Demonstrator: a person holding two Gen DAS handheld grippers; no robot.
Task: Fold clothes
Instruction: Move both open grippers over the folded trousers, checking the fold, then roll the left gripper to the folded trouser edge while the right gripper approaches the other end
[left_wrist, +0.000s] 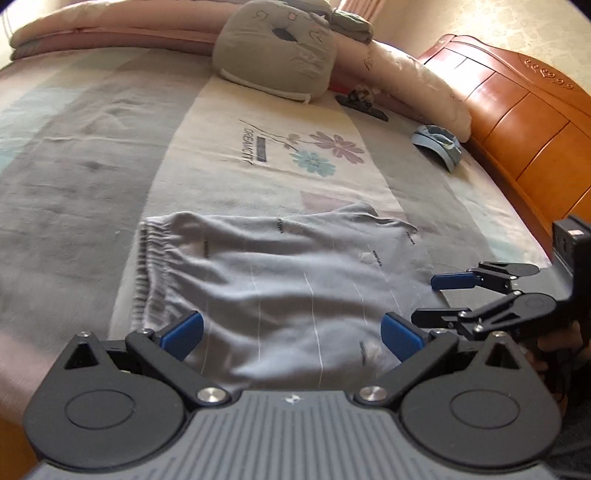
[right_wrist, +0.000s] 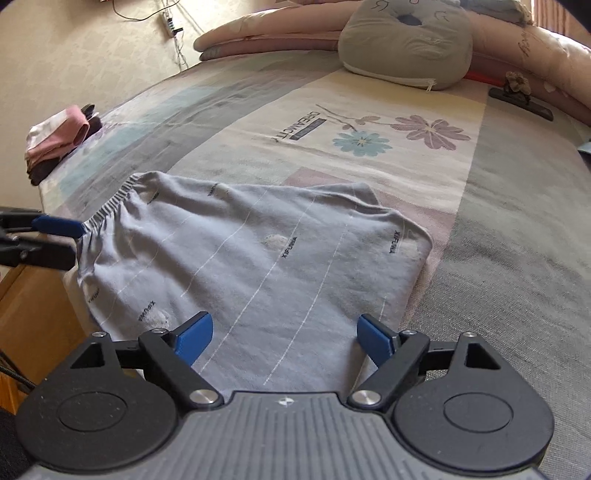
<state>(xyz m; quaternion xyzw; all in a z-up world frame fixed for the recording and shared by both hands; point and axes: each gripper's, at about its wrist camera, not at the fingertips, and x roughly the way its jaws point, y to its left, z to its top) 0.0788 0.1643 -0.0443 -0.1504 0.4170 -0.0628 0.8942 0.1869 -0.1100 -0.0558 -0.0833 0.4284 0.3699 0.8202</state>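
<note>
A: Where are the shorts lying?

B: The grey shorts (right_wrist: 258, 258) are lying flat on the bed (right_wrist: 498, 229), close to its near edge, with the elastic waistband (right_wrist: 110, 203) pointing left and the leg ends pointing right. Thin white lines and small dark lettering are showing on the cloth.

A: What are the two tools doing?

B: The left gripper (left_wrist: 291, 332) is hovering over the near edge of the shorts with its blue fingers (left_wrist: 184, 332) spread wide, gripping nothing. The right gripper (right_wrist: 284, 336) is hanging over the near edge too, its jaws likewise standing wide apart and empty. Whether either is touching the cloth, I cannot tell.

A: Anything else sitting on the bed?

B: A grey cushion (right_wrist: 406, 44) is resting at the far side against a rolled pink quilt (right_wrist: 258, 37). A small pile of folded clothes (right_wrist: 59, 140) is sitting at the left corner, well apart from the shorts, and a blue cloth bundle (left_wrist: 439, 144) is lying near the wooden headboard (left_wrist: 517, 118).
</note>
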